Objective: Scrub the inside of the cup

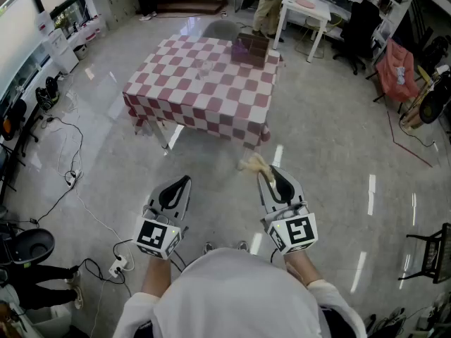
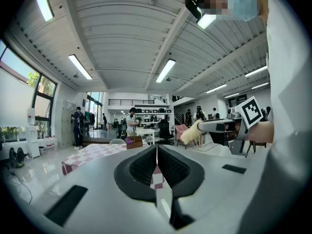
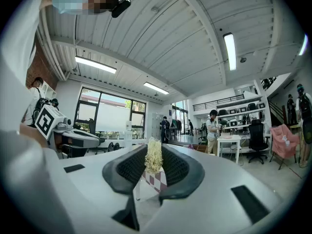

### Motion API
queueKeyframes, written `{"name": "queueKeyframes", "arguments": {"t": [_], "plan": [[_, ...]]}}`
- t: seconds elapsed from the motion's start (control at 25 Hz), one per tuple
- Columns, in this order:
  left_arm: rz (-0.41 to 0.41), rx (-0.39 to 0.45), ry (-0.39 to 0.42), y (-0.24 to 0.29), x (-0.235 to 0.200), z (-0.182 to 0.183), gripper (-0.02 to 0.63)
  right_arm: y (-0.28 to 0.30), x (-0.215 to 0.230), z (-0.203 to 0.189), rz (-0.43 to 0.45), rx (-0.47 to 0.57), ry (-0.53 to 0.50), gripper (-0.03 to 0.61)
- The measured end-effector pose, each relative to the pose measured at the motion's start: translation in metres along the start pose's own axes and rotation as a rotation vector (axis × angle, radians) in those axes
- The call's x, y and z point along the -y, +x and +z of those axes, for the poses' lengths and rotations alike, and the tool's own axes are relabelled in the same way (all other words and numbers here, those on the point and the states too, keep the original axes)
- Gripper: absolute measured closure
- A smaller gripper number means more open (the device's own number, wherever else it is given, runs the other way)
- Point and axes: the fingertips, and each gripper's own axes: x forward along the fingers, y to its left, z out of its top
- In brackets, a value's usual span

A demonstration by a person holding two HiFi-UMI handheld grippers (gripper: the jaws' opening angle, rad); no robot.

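A clear cup (image 1: 204, 67) stands faintly visible on the red-and-white checked table (image 1: 211, 104), far ahead of both grippers. My right gripper (image 1: 268, 172) is shut on a pale yellow fibrous scrubber (image 1: 253, 164), which sticks out past the jaw tips. In the right gripper view the scrubber (image 3: 154, 159) stands upright between the black pads (image 3: 130, 168). My left gripper (image 1: 182, 183) is held level beside it, shut with nothing in it; its pads (image 2: 141, 165) meet in the left gripper view. Both grippers hang over the floor, well short of the table.
A brown box (image 1: 252, 48) sits at the table's far right corner. Cables and a power strip (image 1: 118, 265) lie on the floor to the left. A white desk (image 1: 304, 9) and a standing person (image 1: 268, 2) are beyond the table. A black chair (image 1: 431, 252) is at the right.
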Motion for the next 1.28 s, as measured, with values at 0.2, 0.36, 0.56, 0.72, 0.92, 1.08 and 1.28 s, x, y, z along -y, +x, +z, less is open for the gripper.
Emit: {"name": "queueKeyframes", "arguments": {"t": [0.2, 0.36, 0.56, 0.72, 0.92, 1.08, 1.28], "plan": [[-0.012, 0.001, -0.006, -0.001, -0.006, -0.004, 0.581, 0.004, -0.005, -0.002, -0.007, -0.011, 0.001, 0.472], [-0.023, 0.006, -0.005, -0.004, -0.012, -0.004, 0.581, 0.007, -0.010, -0.001, -0.020, 0.003, 0.023, 0.472], [-0.039, 0.021, -0.013, -0.011, -0.023, -0.005, 0.581, 0.012, -0.019, -0.002, -0.041, 0.008, 0.033, 0.471], [-0.062, 0.028, -0.011, -0.017, -0.032, -0.006, 0.581, 0.015, -0.029, -0.005, -0.061, 0.015, 0.044, 0.471], [-0.098, 0.029, -0.004, -0.023, -0.042, -0.010, 0.580, 0.017, -0.042, -0.008, -0.085, 0.010, 0.050, 0.471], [-0.112, 0.027, -0.019, -0.023, -0.050, -0.013, 0.580, 0.025, -0.045, -0.007, -0.091, 0.003, 0.045, 0.471], [-0.104, 0.018, -0.042, -0.009, -0.067, -0.022, 0.581, 0.043, -0.036, -0.013, -0.091, -0.011, 0.049, 0.471]]}}
